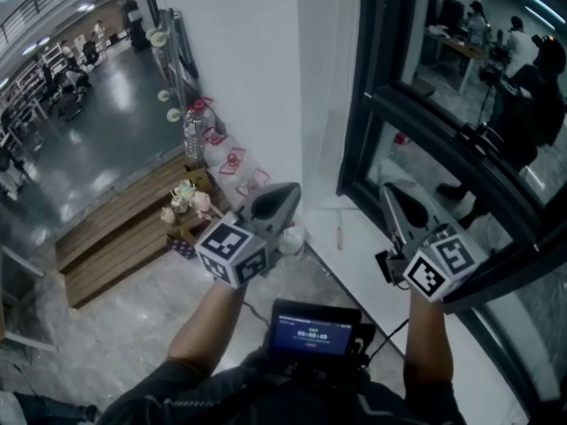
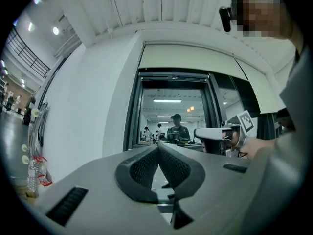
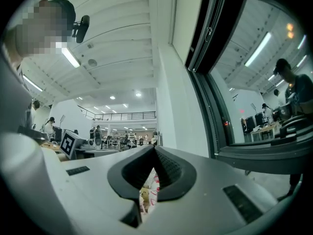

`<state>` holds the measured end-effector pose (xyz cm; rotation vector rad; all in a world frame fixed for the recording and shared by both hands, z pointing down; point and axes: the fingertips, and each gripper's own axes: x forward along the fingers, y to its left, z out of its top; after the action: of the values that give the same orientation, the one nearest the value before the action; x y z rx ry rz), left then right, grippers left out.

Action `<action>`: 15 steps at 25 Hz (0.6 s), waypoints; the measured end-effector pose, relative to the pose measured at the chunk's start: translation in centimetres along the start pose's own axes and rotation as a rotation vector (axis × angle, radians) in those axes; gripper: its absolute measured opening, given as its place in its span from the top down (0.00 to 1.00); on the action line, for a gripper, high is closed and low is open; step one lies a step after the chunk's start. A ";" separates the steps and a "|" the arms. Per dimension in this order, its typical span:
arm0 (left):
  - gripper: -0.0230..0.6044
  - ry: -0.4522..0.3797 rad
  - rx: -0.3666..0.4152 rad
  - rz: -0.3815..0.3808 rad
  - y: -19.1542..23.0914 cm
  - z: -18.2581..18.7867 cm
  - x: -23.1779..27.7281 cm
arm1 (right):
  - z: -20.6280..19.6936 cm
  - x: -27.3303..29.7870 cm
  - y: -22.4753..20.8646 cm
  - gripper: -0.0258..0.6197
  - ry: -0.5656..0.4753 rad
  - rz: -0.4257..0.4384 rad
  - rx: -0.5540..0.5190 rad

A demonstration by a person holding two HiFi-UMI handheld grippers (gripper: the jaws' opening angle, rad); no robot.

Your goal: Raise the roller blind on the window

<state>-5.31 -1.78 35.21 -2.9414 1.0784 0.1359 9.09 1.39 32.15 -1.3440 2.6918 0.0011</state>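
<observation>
claws 2: left claw (image 1: 288,191), right claw (image 1: 390,191) | marker cubes (image 1: 232,251) 2 | window (image 1: 443,113) 1 | water bottle (image 1: 195,127), upper left, 1 | screen (image 1: 312,333), lower centre, 1

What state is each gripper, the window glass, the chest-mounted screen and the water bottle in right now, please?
left gripper: shut, nothing between its jaws.
right gripper: shut, nothing between its jaws.
window glass: uncovered where it shows.
chest-mounted screen: lit.
water bottle: standing upright.
</observation>
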 end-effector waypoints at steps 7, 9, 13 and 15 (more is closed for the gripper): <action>0.97 0.014 -0.007 -0.010 -1.5 -0.6 1.7 | 0.2 -1.1 -1.8 0.94 -0.006 -0.008 0.010; 0.97 0.018 -0.003 -0.015 -2.4 -0.7 1.9 | 0.3 -1.9 -2.0 0.95 -0.008 -0.012 0.011; 0.97 0.015 -0.005 -0.030 -2.8 -0.8 2.2 | -0.1 -2.4 -2.2 0.94 -0.004 -0.028 0.015; 0.97 0.017 -0.010 -0.030 -2.5 -0.8 2.2 | 0.0 -2.2 -2.2 0.95 -0.002 -0.029 0.018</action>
<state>-1.94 -1.36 35.77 -2.9714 1.0385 0.1174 12.09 1.80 32.52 -1.3771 2.6633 -0.0248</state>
